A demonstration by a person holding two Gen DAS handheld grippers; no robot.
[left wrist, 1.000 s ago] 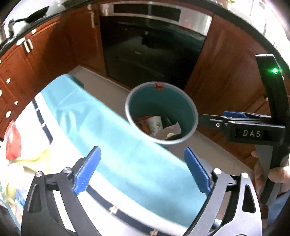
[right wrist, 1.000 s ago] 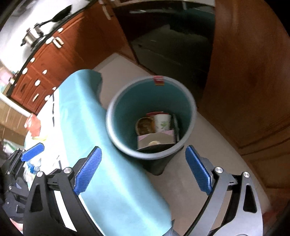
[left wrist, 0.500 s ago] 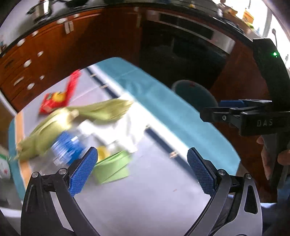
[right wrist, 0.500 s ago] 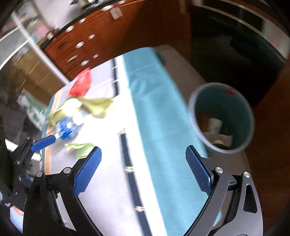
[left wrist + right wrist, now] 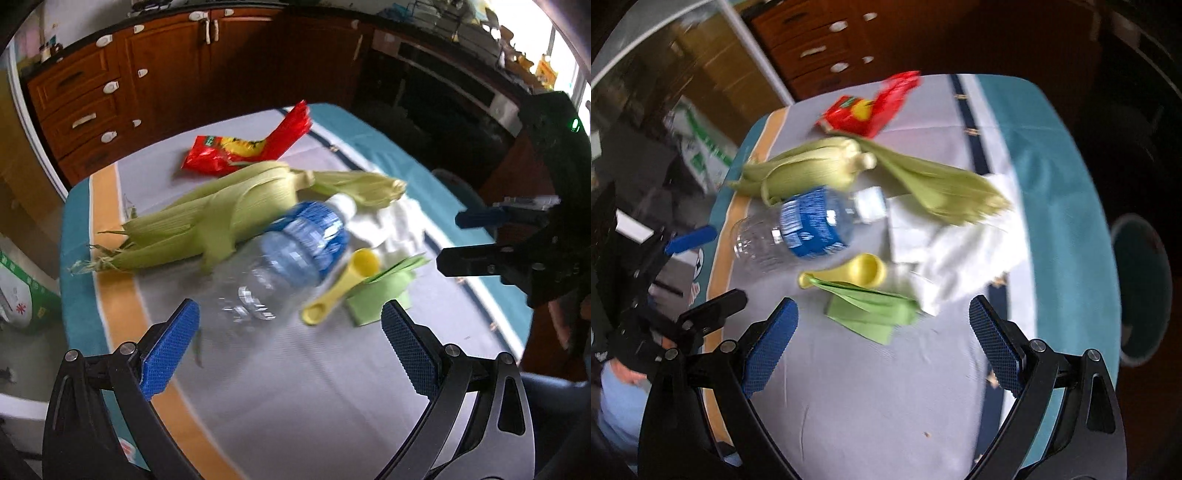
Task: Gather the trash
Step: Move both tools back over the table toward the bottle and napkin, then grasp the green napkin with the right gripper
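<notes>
Trash lies on the table: a clear plastic bottle [image 5: 291, 254] with a blue label [image 5: 809, 225], green corn husks [image 5: 229, 214] [image 5: 879, 170], a yellow spoon [image 5: 341, 282] [image 5: 849, 275], folded green paper [image 5: 384, 293] [image 5: 871, 306], crumpled white tissue [image 5: 388, 225] [image 5: 964, 251] and a red snack wrapper [image 5: 247, 147] [image 5: 875, 107]. My left gripper [image 5: 290, 350] is open and empty above the table, just short of the bottle. My right gripper [image 5: 882, 343] is open and empty, just short of the green paper. The teal trash bin [image 5: 1141, 288] stands on the floor right of the table.
The table has a grey cloth with orange and teal borders [image 5: 110, 302] [image 5: 1063, 206]. Brown cabinets with drawers [image 5: 92, 107] stand behind it, a dark oven [image 5: 443, 96] at the back right. The right gripper shows in the left wrist view [image 5: 491, 236].
Both grippers have swung away from the trash bin, back over the table. The trash pile now fills both views and the bin sits at the right edge.
</notes>
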